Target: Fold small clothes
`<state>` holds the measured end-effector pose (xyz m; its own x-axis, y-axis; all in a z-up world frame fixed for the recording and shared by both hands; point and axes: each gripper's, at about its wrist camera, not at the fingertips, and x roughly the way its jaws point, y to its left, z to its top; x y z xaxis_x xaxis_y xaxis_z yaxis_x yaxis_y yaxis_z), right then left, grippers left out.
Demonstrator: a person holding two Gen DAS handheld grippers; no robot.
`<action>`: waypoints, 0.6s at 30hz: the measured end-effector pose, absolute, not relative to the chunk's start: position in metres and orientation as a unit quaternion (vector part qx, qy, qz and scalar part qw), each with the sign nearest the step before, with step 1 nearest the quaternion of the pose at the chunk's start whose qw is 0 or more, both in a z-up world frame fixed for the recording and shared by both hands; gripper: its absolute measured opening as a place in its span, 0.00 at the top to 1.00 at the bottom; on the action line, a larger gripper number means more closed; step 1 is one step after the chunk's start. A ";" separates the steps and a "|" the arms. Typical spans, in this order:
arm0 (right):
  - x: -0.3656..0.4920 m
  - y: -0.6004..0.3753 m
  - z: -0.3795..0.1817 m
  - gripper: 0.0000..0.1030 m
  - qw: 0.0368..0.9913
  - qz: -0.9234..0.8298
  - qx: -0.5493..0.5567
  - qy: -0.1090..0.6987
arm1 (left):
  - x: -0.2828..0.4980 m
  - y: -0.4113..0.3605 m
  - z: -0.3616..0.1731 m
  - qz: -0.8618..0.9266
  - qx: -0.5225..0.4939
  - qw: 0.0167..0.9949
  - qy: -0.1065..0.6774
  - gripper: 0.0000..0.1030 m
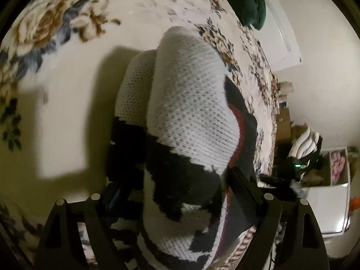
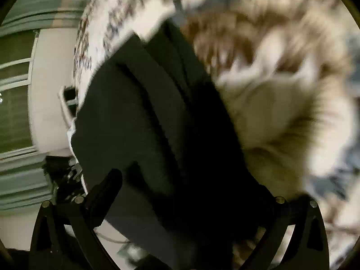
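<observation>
A floral blanket (image 1: 74,103) covers the surface and serves as the landmark for everything here.

Left wrist view: a pair of knit socks (image 1: 186,117), white mesh with black patches and a red stripe, lies on the blanket's plain cream middle, one sock over the other. The socks run lengthwise from between the fingers of the left gripper (image 1: 180,193) away toward the blanket's far edge. The jaws stand wide. The right finger (image 1: 243,193) is close against the sock's edge; the left finger is hidden behind cloth, so whether the pads press cannot be told. A dark green cushion (image 1: 245,0) sits at the blanket's far corner.

Right wrist view, blurred: a dark garment (image 2: 144,121) lies on the blanket beside its large brown flower. The right gripper (image 2: 191,193) is spread wide, jaws around the garment's near end, not pinching it.
</observation>
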<state>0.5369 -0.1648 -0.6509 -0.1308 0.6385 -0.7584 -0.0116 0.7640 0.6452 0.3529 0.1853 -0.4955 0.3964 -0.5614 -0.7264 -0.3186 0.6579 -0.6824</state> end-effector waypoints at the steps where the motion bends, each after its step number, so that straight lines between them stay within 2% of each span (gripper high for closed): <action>1: 0.532 -0.170 -0.638 0.00 0.639 0.252 0.216 0.694 | 0.353 0.183 -0.494 -0.081 -0.398 0.733 0.545 0.18; 5: 0.511 -0.173 -0.592 0.00 0.701 0.238 0.181 0.647 | 0.353 0.183 -0.492 -0.072 -0.392 0.739 0.543 0.18; 8: 0.532 -0.134 -0.587 0.03 0.713 0.263 0.143 0.634 | 0.357 0.185 -0.494 -0.064 -0.400 0.745 0.531 0.18; 9: 0.539 -0.121 -0.589 0.04 0.713 0.269 0.138 0.633 | 0.359 0.185 -0.492 -0.061 -0.397 0.752 0.523 0.21; 10: 0.548 -0.113 -0.594 0.04 0.708 0.277 0.132 0.636 | 0.361 0.185 -0.490 -0.060 -0.393 0.761 0.512 0.29; 11: 0.559 -0.100 -0.606 0.10 0.697 0.280 0.123 0.649 | 0.364 0.185 -0.489 -0.061 -0.389 0.767 0.506 0.49; 12: 0.567 -0.090 -0.616 0.33 0.692 0.273 0.114 0.658 | 0.367 0.184 -0.488 -0.064 -0.384 0.768 0.508 0.52; 14: 0.575 -0.083 -0.627 0.61 0.689 0.269 0.102 0.665 | 0.371 0.183 -0.485 -0.063 -0.371 0.777 0.505 0.58; 15: 0.573 -0.080 -0.625 0.80 0.695 0.269 0.102 0.659 | 0.373 0.180 -0.483 -0.063 -0.360 0.782 0.505 0.60; 16: 0.571 -0.079 -0.622 0.85 0.698 0.269 0.101 0.656 | 0.374 0.177 -0.481 -0.065 -0.348 0.786 0.506 0.61; 18: 0.563 -0.082 -0.612 0.87 0.717 0.256 0.095 0.641 | 0.376 0.173 -0.475 -0.069 -0.333 0.794 0.503 0.67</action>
